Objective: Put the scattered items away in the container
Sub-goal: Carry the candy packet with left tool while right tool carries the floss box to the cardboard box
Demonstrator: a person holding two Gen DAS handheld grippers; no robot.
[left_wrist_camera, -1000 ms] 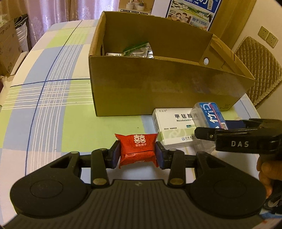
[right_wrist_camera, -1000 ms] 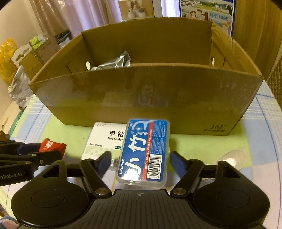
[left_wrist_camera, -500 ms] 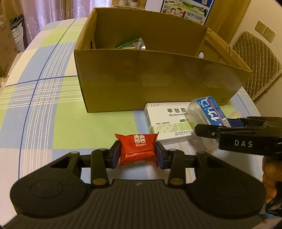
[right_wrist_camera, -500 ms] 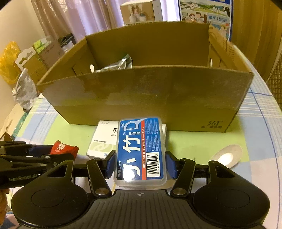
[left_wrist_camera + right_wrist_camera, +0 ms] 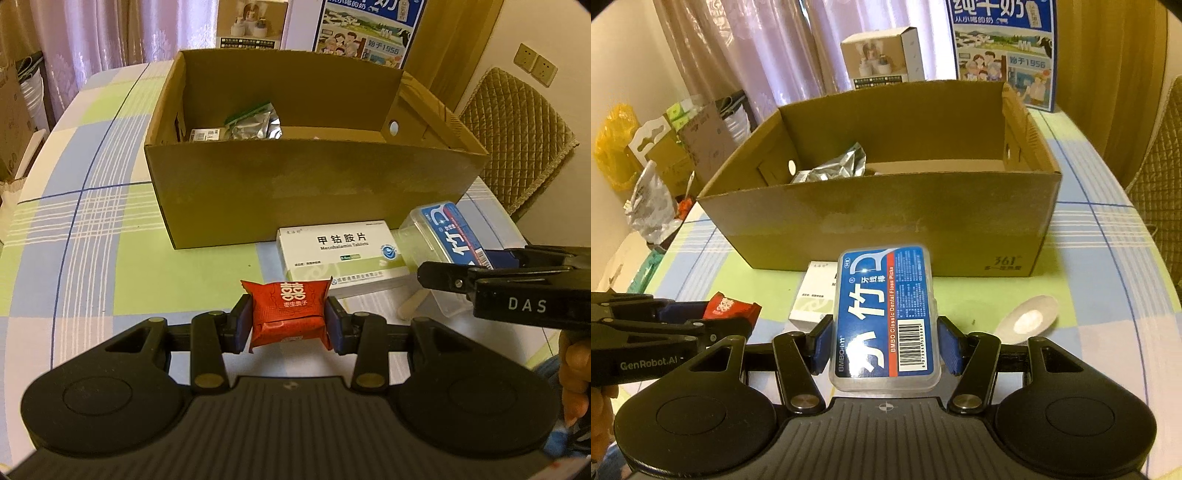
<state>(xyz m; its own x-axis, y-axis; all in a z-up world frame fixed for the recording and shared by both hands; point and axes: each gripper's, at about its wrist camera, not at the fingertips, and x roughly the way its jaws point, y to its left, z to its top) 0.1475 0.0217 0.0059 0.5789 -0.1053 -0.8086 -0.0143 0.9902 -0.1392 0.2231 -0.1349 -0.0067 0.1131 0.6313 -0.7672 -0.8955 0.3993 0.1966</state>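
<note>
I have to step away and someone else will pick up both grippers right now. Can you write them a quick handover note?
Left gripper: shut on the red snack packet, held in front of the cardboard box.
Right gripper: shut on the clear floss pick box, also short of the box.
Done: a silver foil pouch and a small white pack lie inside the box.
Left: drop both held items in, then collect the white medicine box and the white spoon from the checked tablecloth.
</note>
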